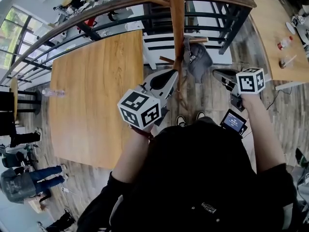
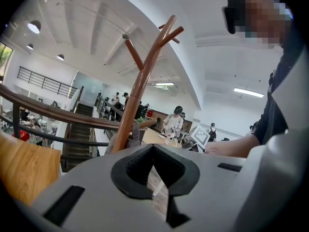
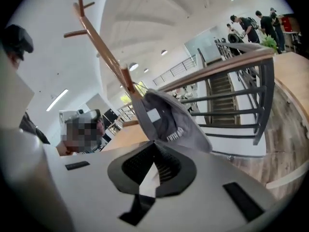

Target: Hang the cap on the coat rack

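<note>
**A:** Where does the cap sit now?

**B:** It hangs on the coat rack (image 3: 104, 47), whose pole slants from the upper left of the right gripper view down to the centre. The cap (image 3: 169, 122) hangs from a short peg (image 3: 126, 77) partway down that pole, so the hanging looks done.

**A:** Which way does it lie?

**B:** Its long axis runs from the peg down to the lower right. Its hollow inside, with the white label, faces the camera. The brim probably points down and to the right, though the wide lens makes that hard to judge.

**A:** And the claws?

**B:** The right gripper (image 3: 154, 143) is the nearer one, just below the cap. Its jaws are pressed together with nothing between them. I can't tell whether the cap's lower edge brushes the tips. In the head view there seems to be a small gap.

**A:** The left one?

**B:** The left gripper (image 2: 153, 148) is also closed and empty. It sits on the other side of the pole, with the cap beyond it.

**A:** What's the next move?

**B:** I'd say draw the right claw straight back, away from the brim.
</note>
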`<state>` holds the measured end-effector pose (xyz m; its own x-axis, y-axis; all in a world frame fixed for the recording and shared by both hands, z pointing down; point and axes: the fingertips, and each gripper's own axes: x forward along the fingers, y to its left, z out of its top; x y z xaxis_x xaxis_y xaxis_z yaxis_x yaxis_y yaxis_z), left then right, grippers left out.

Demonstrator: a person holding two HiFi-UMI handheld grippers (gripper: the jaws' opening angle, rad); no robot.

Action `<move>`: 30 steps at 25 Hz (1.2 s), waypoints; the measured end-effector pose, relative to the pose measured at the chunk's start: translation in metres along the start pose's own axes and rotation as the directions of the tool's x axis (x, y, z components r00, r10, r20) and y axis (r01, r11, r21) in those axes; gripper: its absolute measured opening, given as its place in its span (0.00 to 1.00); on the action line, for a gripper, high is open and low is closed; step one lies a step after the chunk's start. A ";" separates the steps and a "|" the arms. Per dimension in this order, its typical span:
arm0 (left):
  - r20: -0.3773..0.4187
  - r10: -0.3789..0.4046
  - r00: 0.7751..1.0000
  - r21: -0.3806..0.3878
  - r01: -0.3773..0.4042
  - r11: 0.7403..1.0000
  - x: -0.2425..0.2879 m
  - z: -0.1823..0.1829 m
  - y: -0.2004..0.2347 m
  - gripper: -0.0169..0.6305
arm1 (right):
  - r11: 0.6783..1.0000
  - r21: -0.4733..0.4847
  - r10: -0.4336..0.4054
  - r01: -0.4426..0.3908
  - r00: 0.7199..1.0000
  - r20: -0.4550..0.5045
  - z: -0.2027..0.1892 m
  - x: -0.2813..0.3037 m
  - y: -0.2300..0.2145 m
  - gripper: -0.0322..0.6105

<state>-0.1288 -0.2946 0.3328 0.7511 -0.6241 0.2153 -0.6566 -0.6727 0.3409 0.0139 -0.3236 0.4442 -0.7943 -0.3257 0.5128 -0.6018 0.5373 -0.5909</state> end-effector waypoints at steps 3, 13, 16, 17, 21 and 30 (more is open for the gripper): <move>0.013 -0.012 1.000 0.049 0.011 0.999 0.001 0.015 0.000 0.04 | 0.994 -0.093 0.068 -0.056 0.990 0.127 0.039 -0.019 0.037 0.08; 0.100 -0.061 0.993 0.069 0.054 0.996 0.012 0.060 -0.011 0.04 | 0.909 -0.408 0.243 -0.082 0.901 0.360 0.097 -0.060 0.114 0.08; 0.084 -0.086 0.993 0.078 0.079 0.994 0.020 0.054 -0.019 0.03 | 0.909 -0.407 0.254 -0.092 0.895 0.367 0.097 -0.061 0.115 0.08; 0.080 -0.090 0.993 0.080 0.083 0.993 0.022 0.054 -0.020 0.04 | 0.908 -0.408 0.259 -0.095 0.892 0.370 0.098 -0.062 0.115 0.08; 0.069 -0.090 0.994 0.093 0.084 0.992 0.031 0.054 -0.020 0.04 | 0.905 -0.416 0.262 -0.089 0.888 0.379 0.102 -0.064 0.111 0.08; 0.053 -0.087 0.995 0.106 0.081 0.991 0.045 0.049 -0.016 0.04 | 0.888 -0.450 0.291 -0.094 0.873 0.392 0.107 -0.071 0.107 0.08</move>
<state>-0.0880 -0.3311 0.2918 0.8007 -0.5833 0.1365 -0.5972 -0.7593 0.2586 -0.0035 -0.3266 0.2778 -0.9010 -0.4327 0.0311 -0.4221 0.8579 -0.2930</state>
